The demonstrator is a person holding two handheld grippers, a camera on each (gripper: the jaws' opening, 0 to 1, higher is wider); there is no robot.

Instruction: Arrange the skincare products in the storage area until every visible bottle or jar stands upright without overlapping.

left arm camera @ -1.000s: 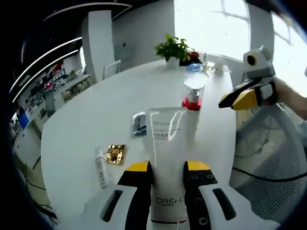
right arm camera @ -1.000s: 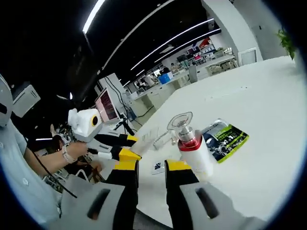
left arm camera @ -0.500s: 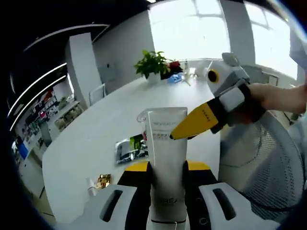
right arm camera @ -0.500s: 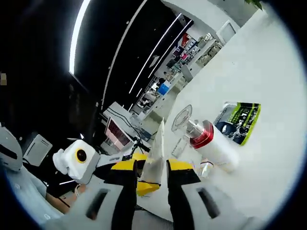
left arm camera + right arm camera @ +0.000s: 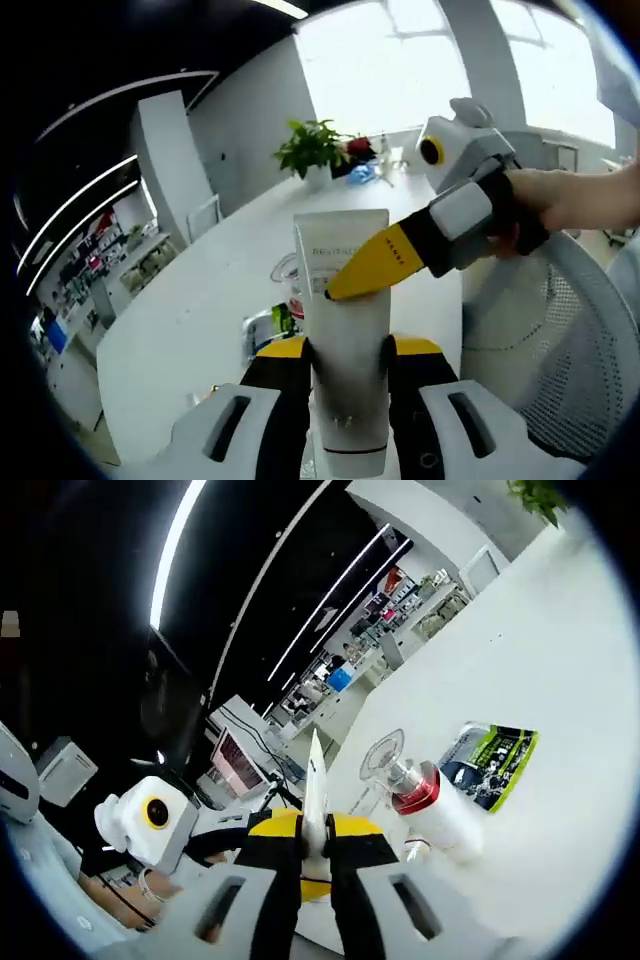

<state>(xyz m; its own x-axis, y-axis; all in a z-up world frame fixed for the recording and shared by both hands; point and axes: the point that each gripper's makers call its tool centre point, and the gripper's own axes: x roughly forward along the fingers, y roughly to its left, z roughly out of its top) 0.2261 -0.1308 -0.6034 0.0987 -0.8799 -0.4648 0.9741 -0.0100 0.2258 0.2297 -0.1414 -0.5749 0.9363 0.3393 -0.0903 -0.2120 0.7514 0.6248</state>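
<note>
while both claws share the white tube [image 5: 345, 340], this is a handover in mid-air, so keep it slow. left gripper [image 5: 345, 352] has its jaws clamped on the tube's lower body, tube pointing up and away over the white table [image 5: 200, 300]. right gripper [image 5: 385, 262] comes in from the right of the left gripper view, its yellow tips lying across the tube's upper part. in the right gripper view the right gripper [image 5: 316, 832] looks pinched shut on the tube's thin flat end [image 5: 316, 780], seen edge-on.

my read: don't let the left one release until the right pinch is firm, a crimped end is thin and could slip or twist. then turn the tube cap-down and stand it.

room: the pump bottle with the red collar [image 5: 440, 805] lies on its side on the table, just beside a green sachet [image 5: 495, 760]. bare white top beyond them toward the potted plant [image 5: 312, 150], that's the place to set down. table edge is close under the grippers and a mesh chair [image 5: 540, 370] sits on the right, so carry inward, not along the rim.
</note>
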